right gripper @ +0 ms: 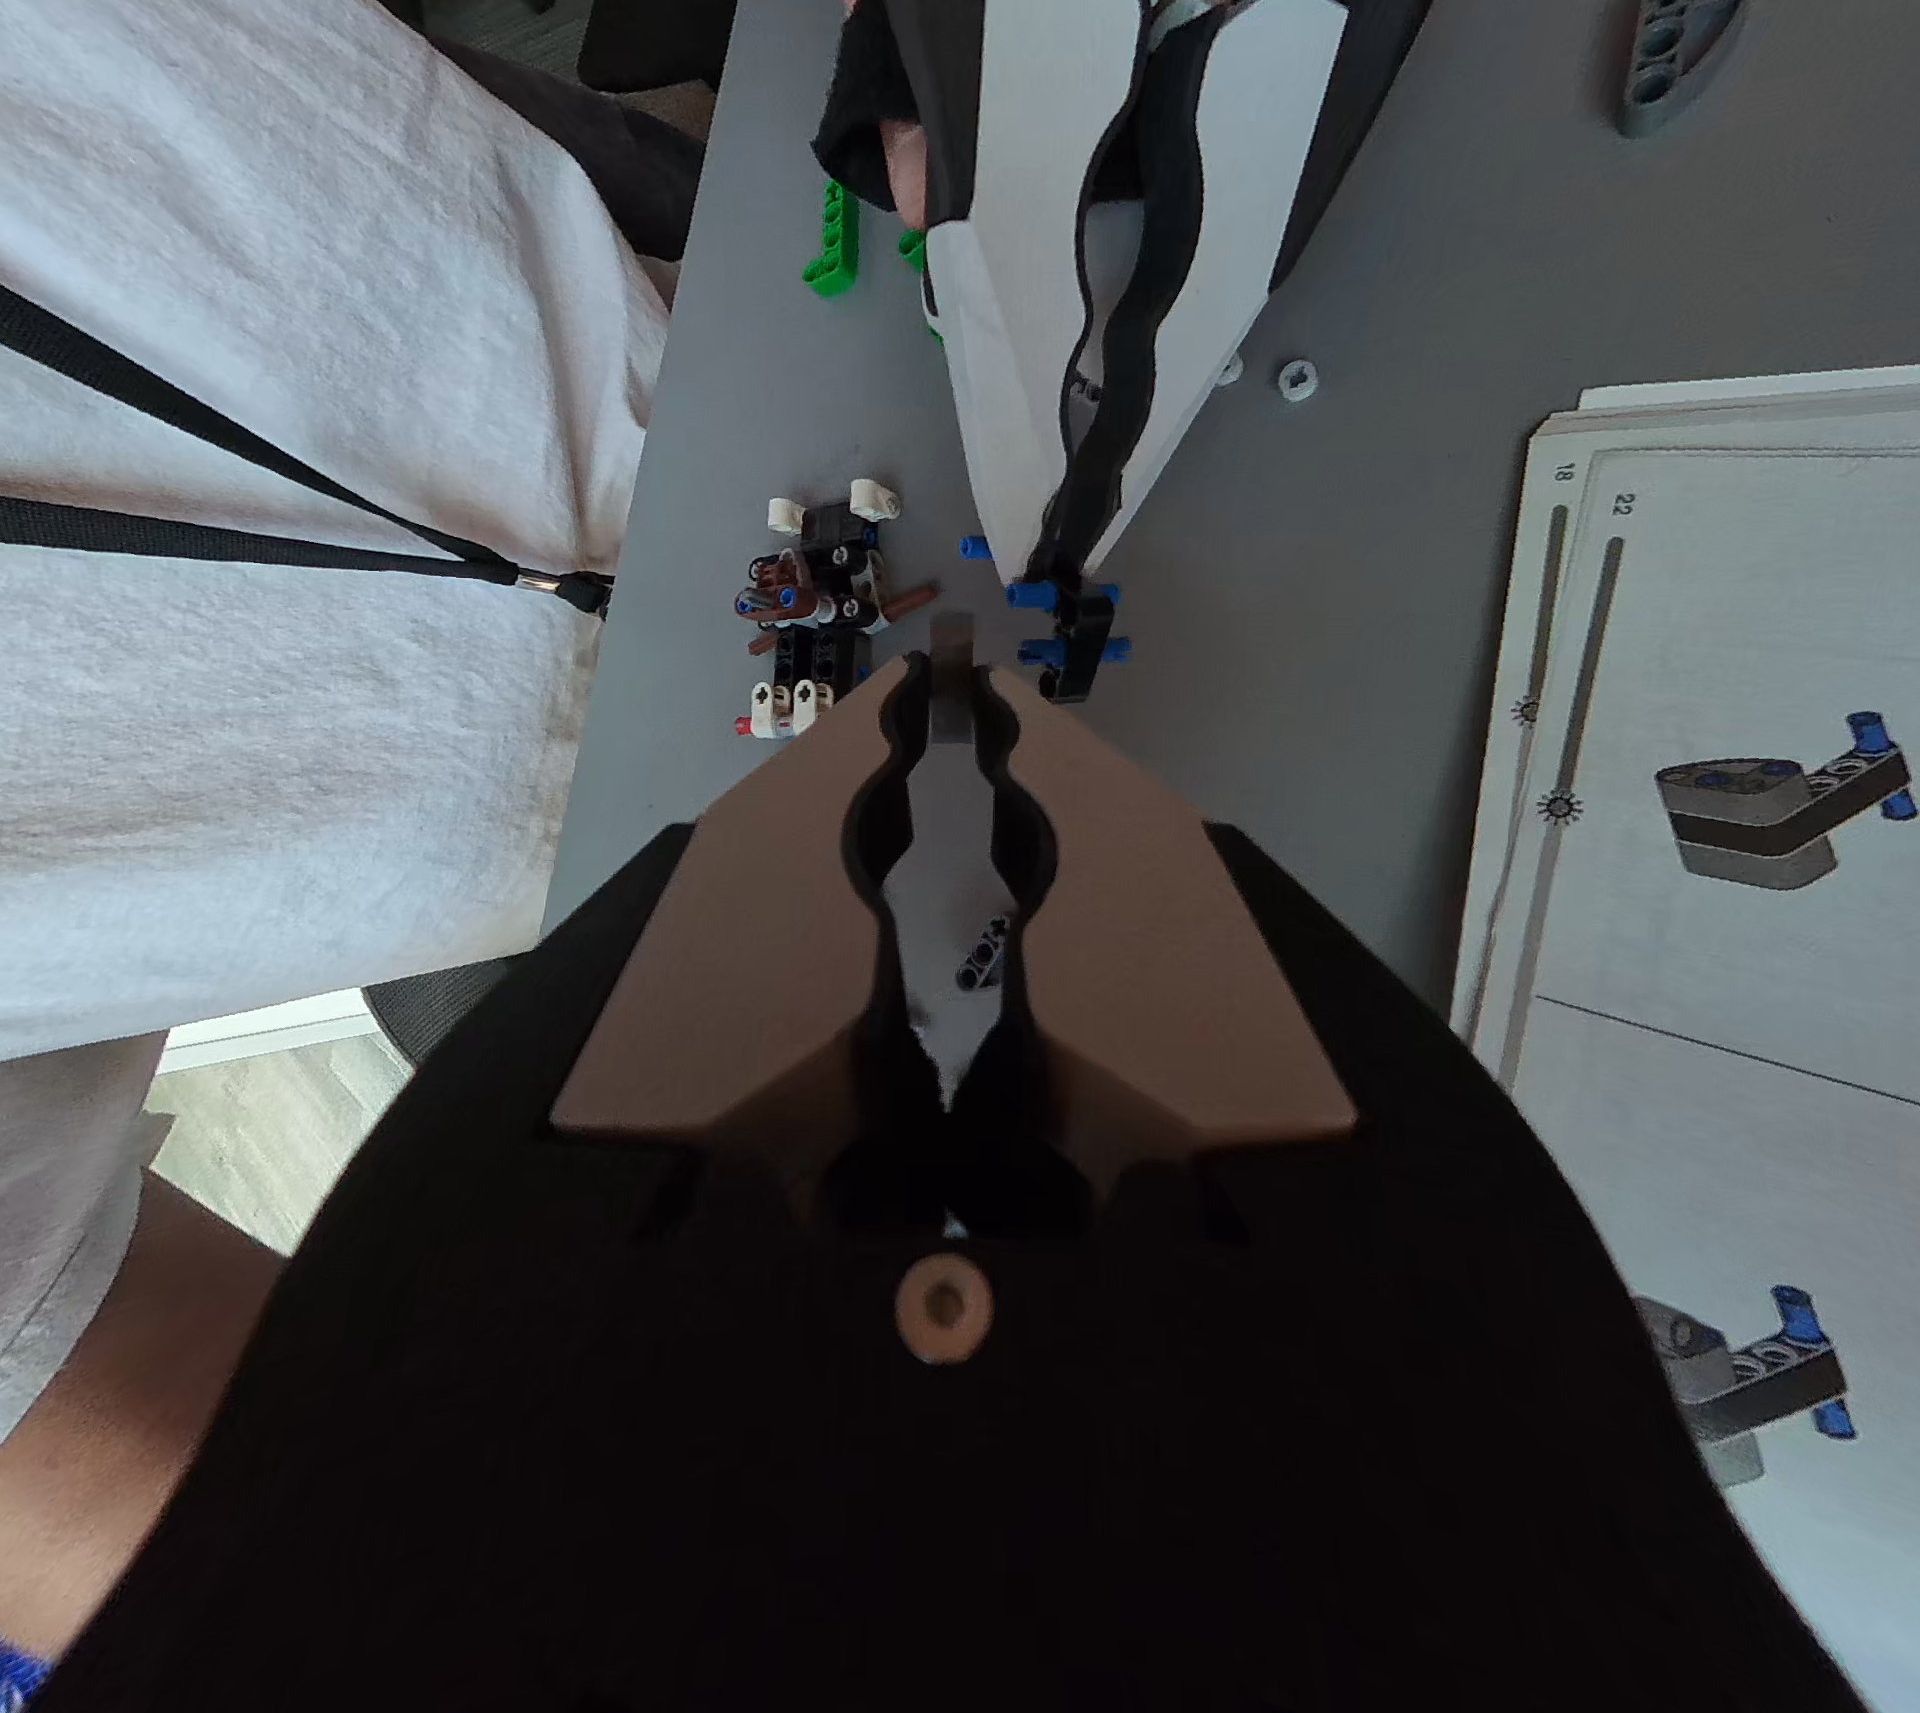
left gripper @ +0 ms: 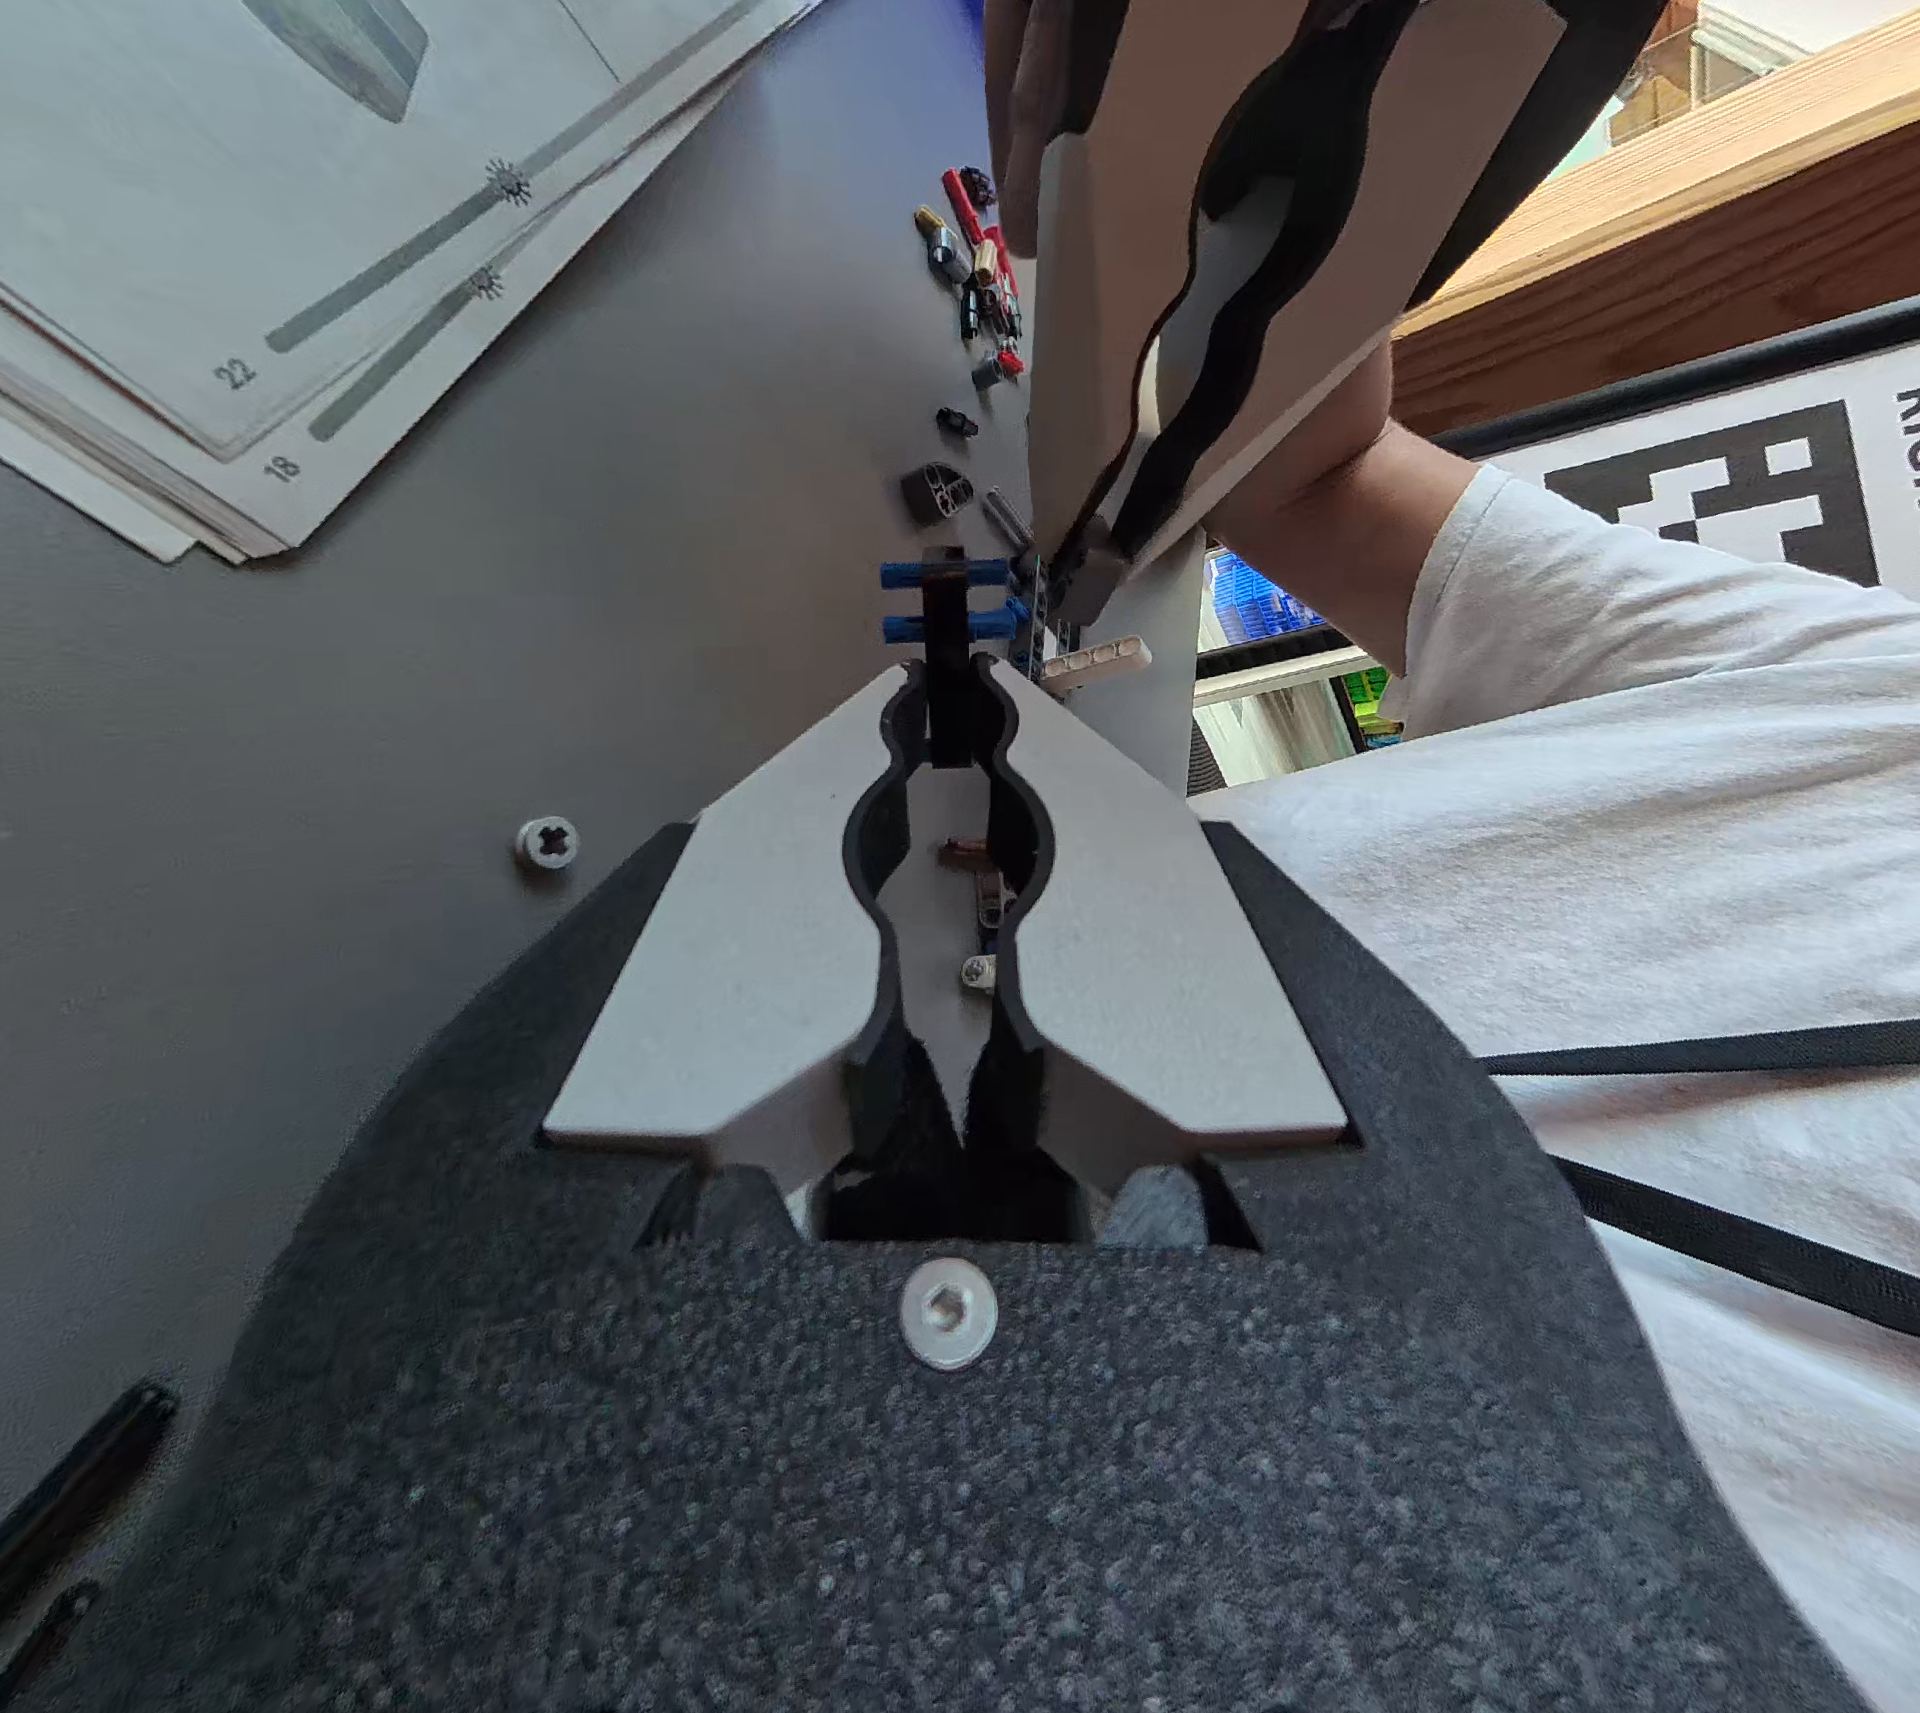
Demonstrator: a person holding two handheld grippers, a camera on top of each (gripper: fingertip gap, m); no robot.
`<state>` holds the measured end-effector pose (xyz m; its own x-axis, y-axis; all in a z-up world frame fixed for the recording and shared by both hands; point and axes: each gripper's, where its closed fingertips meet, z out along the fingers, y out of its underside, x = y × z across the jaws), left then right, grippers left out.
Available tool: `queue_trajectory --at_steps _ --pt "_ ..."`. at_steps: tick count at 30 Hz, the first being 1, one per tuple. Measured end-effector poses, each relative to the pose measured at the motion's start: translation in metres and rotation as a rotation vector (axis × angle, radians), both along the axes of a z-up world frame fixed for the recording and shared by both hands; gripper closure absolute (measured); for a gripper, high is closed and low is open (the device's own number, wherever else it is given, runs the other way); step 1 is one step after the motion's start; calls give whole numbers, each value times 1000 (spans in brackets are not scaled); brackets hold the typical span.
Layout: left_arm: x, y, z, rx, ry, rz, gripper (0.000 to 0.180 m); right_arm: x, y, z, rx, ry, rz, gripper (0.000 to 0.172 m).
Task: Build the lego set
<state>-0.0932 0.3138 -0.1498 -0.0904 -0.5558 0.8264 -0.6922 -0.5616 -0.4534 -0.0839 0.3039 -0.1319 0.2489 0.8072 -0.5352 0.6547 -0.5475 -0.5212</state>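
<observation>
The left gripper (left gripper: pixel 948 676) is pinching a black beam (left gripper: pixel 945 624) carrying two blue pins (left gripper: pixel 902 574), its long axis running along the fingers, while the right gripper (right gripper: pixel 948 676) is pinching a grey piece (right gripper: pixel 950 676) just beside it

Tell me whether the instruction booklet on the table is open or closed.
Open. The instruction booklet lies flat on the grey table with printed pages facing up, showing assembly drawings of grey and black parts with blue pins.
</observation>
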Motion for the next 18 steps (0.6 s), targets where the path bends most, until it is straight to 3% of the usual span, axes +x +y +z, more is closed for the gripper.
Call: queue_trajectory --at_steps 5,10,14,18 --pt "-2 -7 -1 45 8 -46 172 9 -6 2 -34 -7 9 166" --pt "-8 -8 -11 288 24 -127 180 19 -9 7 -30 -26 3 166" --pt "-6 -14 -10 317 48 -179 180 22 -9 11 8 -10 -43 166" --pt "-7 -12 -13 447 68 -217 180 26 -15 10 83 17 -110 166"
